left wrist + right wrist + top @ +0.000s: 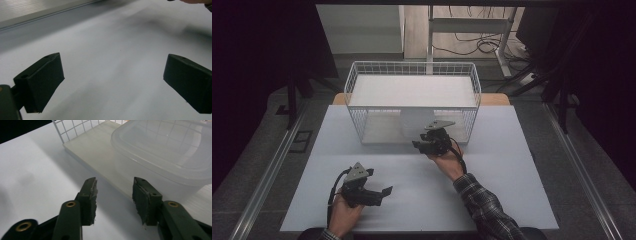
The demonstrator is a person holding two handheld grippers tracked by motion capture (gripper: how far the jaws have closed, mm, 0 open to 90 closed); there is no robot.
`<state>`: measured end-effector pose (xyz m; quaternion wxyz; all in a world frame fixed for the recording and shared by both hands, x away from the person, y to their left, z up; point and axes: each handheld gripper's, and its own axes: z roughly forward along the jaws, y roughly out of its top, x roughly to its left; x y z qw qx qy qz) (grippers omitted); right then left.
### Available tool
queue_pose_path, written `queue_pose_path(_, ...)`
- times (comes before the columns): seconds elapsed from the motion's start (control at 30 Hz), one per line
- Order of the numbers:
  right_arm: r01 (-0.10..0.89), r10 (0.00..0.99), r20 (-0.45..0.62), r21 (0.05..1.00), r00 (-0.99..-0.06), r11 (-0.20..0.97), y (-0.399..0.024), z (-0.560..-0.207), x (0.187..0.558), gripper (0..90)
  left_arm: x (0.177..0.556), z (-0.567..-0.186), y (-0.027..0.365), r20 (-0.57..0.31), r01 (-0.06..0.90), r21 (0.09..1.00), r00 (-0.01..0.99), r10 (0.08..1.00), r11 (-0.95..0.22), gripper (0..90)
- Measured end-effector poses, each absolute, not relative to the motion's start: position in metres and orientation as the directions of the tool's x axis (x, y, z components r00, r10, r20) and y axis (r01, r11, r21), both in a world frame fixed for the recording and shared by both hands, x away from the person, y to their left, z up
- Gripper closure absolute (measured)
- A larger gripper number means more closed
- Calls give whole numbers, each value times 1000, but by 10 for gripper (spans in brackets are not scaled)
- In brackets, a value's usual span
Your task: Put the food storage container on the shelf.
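Right gripper, jaws apart on nothing, sits at the open front of the white wire basket. The translucent lidded plastic container lies at its 1 o'clock, apparently on the basket's floor. Left gripper idles low over the white counter, jaws wide. Risk: the gap looks narrower than the container, so the jaws may shove it deeper.

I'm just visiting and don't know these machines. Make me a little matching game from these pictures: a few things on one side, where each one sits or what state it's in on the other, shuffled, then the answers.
Things:
1. left gripper
2. right gripper
3. clear plastic container
4. wire basket

Descriptions:
A. stands at the far part of the table, white mesh walls
B. jaws wide open above bare tabletop, near the person
C. sits on the shelf's lower board, translucent, in front of a gripper
D. open jaws aimed at the container, at the shelf's front edge

Pairs: 1-B, 2-D, 3-C, 4-A
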<state>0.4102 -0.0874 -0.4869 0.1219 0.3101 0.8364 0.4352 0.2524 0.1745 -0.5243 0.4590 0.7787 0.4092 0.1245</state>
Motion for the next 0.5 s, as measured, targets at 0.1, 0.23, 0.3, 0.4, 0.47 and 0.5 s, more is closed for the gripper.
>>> queue_pose_path(0.1, 409, 620, 64, 803, -782, 433, -89, -486, 408, 496, 252, -524, 175, -182, 522, 817, 635, 751, -243, 25)
queue_pose_path(0.23, 412, 613, 73, 801, -787, 435, -91, -485, 403, 457, 253, -525, 174, -179, 522, 817, 633, 753, -245, 24)
queue_pose_path(0.3, 416, 608, 81, 798, -790, 435, -93, -484, 399, 431, 253, -525, 175, -182, 522, 819, 630, 755, -238, 22)
queue_pose_path(0.4, 414, 601, 82, 797, -795, 439, -95, -484, 396, 400, 253, -525, 176, -187, 524, 819, 629, 755, -234, 20)
queue_pose_path(0.47, 418, 601, 86, 795, -795, 439, -96, -483, 394, 390, 253, -525, 176, -189, 525, 819, 629, 754, -233, 20)
queue_pose_path(0.5, 418, 599, 85, 793, -796, 442, -97, -483, 393, 379, 253, -526, 176, -190, 525, 819, 629, 754, -232, 20)
